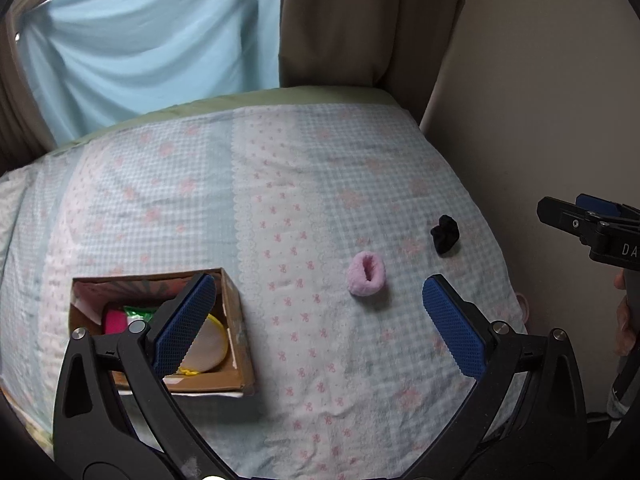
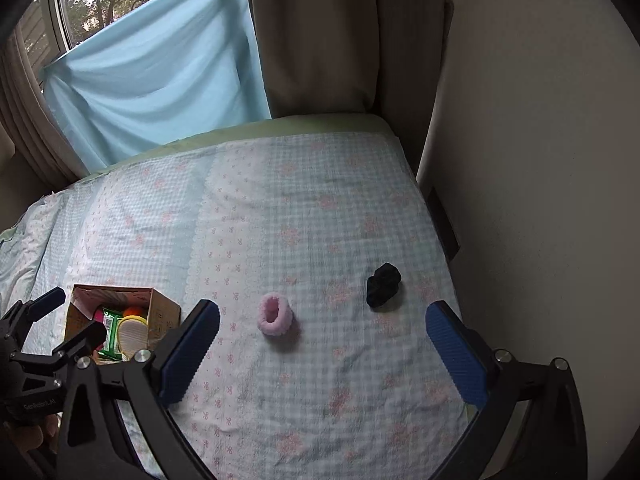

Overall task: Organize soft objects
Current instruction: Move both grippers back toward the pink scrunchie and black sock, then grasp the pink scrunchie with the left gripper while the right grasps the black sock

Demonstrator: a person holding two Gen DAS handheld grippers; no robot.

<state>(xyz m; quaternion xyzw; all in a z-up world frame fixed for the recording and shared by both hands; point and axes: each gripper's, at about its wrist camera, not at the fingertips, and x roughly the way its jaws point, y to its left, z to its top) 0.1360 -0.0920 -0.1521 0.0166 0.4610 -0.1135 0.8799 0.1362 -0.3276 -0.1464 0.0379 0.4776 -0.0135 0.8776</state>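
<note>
Near bed's right edge: pink scrunchie (image 2: 274, 314), black scrunchie (image 2: 383, 284) lie apart; box (image 2: 160, 307) sits left. Right tool (image 2: 322, 338), left tool (image 1: 318, 322) both spread, empty. Straddle pink ring, pinch fabric, not quilt (image 2: 304, 200).

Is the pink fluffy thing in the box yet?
No. The pink scrunchie lies on the bedspread, outside the box.

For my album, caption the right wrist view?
Open right gripper above a bed with pink scrunchie, black scrunchie and box.
</note>
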